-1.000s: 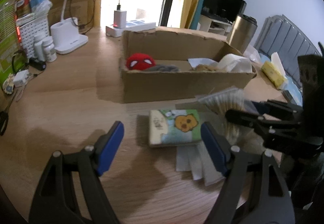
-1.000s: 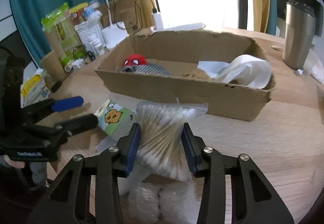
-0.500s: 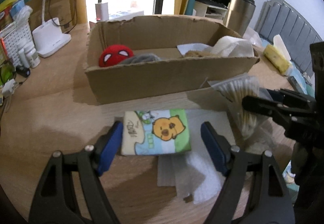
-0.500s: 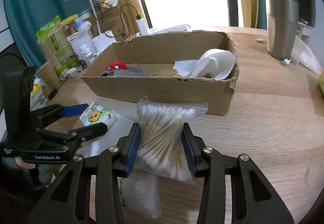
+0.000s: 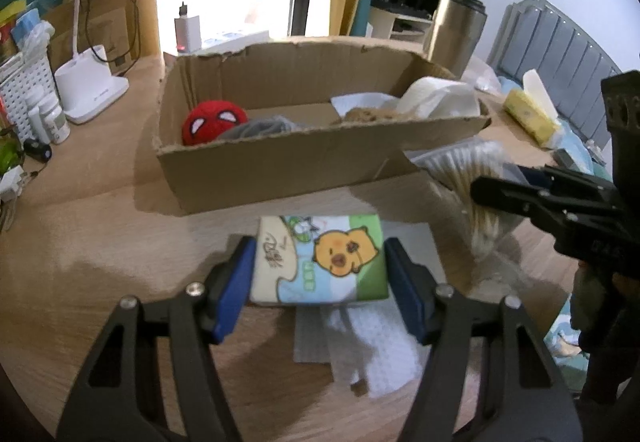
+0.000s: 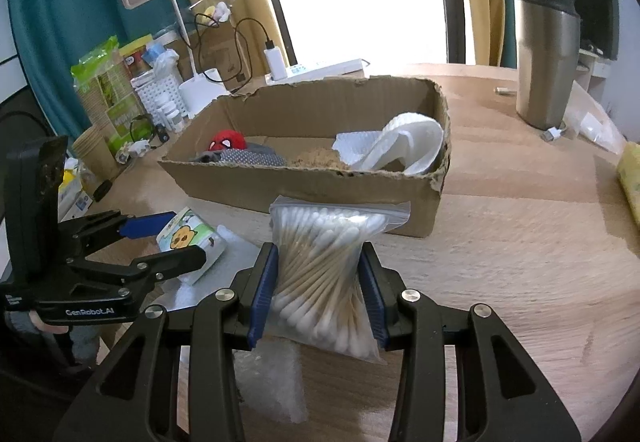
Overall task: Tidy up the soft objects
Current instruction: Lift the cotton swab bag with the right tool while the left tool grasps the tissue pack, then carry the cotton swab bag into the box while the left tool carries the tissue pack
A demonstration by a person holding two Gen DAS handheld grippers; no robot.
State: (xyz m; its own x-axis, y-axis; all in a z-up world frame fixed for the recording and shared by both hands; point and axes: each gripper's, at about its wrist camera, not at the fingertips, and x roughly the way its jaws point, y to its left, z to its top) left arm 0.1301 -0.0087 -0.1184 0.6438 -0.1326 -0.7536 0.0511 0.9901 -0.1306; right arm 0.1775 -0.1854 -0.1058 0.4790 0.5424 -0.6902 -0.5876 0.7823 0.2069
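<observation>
Left gripper [image 5: 320, 278]: black plastic frame with triangular cut-outs in each arm, silver round-head screws at the pivots, blue rectangular pads [image 5: 232, 294] lining both fingers. Right gripper [image 6: 318, 290]: same black frame, silver screws and ribbed blue pads [image 6: 262, 292]. In the right wrist view, the left unit's black body carried white "GenRobot.AI" lettering. A patch of bare skin showed beneath that body.

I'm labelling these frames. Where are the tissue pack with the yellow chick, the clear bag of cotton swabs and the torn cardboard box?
tissue pack with the yellow chick [image 5: 320, 262], left wrist view, printed top face.
clear bag of cotton swabs [image 6: 324, 270], right wrist view, squeezed middle.
torn cardboard box [image 5: 304, 166], left wrist view, front wall.
</observation>
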